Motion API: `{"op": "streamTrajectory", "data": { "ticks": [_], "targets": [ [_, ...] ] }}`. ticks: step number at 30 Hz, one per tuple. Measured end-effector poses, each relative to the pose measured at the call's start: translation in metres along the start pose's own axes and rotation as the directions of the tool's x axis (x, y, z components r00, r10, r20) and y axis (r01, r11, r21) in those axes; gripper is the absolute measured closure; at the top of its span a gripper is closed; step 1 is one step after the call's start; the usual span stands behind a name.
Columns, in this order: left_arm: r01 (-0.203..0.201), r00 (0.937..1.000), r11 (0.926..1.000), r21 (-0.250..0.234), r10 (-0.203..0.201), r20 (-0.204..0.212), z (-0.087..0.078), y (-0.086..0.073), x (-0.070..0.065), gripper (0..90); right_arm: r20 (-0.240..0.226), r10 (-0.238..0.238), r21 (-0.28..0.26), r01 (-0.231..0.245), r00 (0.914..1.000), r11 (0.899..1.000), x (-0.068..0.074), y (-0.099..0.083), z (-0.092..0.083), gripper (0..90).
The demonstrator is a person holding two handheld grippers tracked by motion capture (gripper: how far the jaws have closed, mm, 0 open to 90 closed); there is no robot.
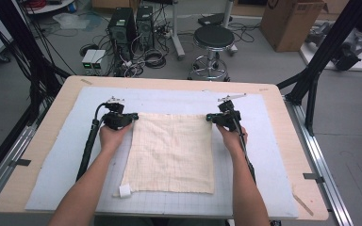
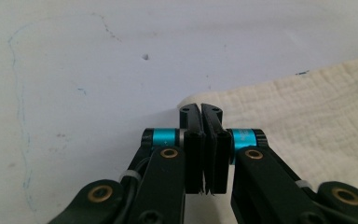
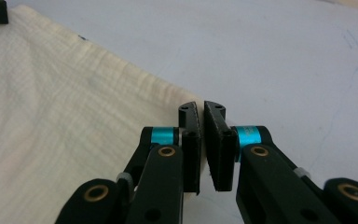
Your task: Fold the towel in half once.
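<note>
cloth: cream square cloth [image 1: 169, 153] with a faint grid weave, lying flat on the pale mat [image 1: 66, 155] that covers the tabletop [image 1: 26, 167]; small white tag at its near left corner [image 1: 124, 190].
left claw: left claw [image 1: 133, 116] at the cloth's far left corner; in the left gripper view [image 2: 200, 114] the jaws stand pressed together with the corner's edge right at the tips, so I read it as pinching that corner, though the fabric inside the jaws is hidden.
right claw: right claw [image 1: 209, 117] at the far right corner; in the right gripper view [image 3: 201, 112] the jaws are nearly together, a thin slit between them, cloth edge meeting the tips; likely clamped on thin fabric, not certain.
key relation: both claws sit on the far edge, one per corner, pointing inward toward each other; the cloth's body runs from them back toward the person, near edge free on the mat.
nearer hand: each hand owns its own corner; neither is closer to the middle.
step, my guess: corners taken, lift or fold toward the near edge comes next; both hands would have to travel evenly or the far edge skews.
risk: thin corner may slip from the right claw if the bite is shallow.
containers: none on the tabletop.
background: stool [image 1: 213, 40], cardboard box [image 1: 290, 21], computer towers [image 1: 131, 26] on the floor beyond.
</note>
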State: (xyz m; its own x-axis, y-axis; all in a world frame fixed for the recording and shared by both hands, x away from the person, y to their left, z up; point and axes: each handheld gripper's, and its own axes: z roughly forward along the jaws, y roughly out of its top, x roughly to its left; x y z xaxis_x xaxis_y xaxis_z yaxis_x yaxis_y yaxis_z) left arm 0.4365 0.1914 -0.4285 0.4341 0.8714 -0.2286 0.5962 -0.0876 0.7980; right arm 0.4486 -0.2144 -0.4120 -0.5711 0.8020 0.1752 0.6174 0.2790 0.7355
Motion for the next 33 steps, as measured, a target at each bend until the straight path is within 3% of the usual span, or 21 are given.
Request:
{"op": "streamTrajectory", "data": {
  "ticks": [9, 16, 18, 27, 33],
  "targets": [
    [-0.033, 0.9985, 0.9992, -0.021, 0.034, 0.043, -0.019, 0.008, -0.001, 87.3, -0.047, 0.021, -0.015, -0.022, 0.9986, 1.000, 0.001, 0.002, -0.012, 85.4],
    [-0.077, 0.9950, 0.9966, -0.031, 0.078, 0.063, -0.034, 0.011, -0.009, 87.3, -0.077, 0.003, -0.036, -0.006, 0.9970, 0.999, 0.005, 0.003, -0.026, 85.5],
    [-0.093, 0.9931, 0.9951, -0.034, 0.095, 0.069, -0.038, 0.011, -0.011, 87.3, -0.093, 0.007, -0.049, -0.011, 0.9957, 0.999, 0.006, 0.003, -0.031, 85.5],
    [-0.097, 0.9894, 0.9930, -0.067, 0.104, 0.101, -0.060, 0.002, -0.015, 87.2, -0.125, -0.015, -0.075, 0.006, 0.9921, 0.997, 0.017, -0.003, -0.046, 85.5],
    [-0.120, 0.9827, 0.9895, -0.080, 0.130, 0.132, -0.071, 0.000, -0.018, 87.2, -0.162, -0.022, -0.079, 0.009, 0.9865, 0.997, 0.024, -0.006, -0.056, 85.5]
  ]
}}
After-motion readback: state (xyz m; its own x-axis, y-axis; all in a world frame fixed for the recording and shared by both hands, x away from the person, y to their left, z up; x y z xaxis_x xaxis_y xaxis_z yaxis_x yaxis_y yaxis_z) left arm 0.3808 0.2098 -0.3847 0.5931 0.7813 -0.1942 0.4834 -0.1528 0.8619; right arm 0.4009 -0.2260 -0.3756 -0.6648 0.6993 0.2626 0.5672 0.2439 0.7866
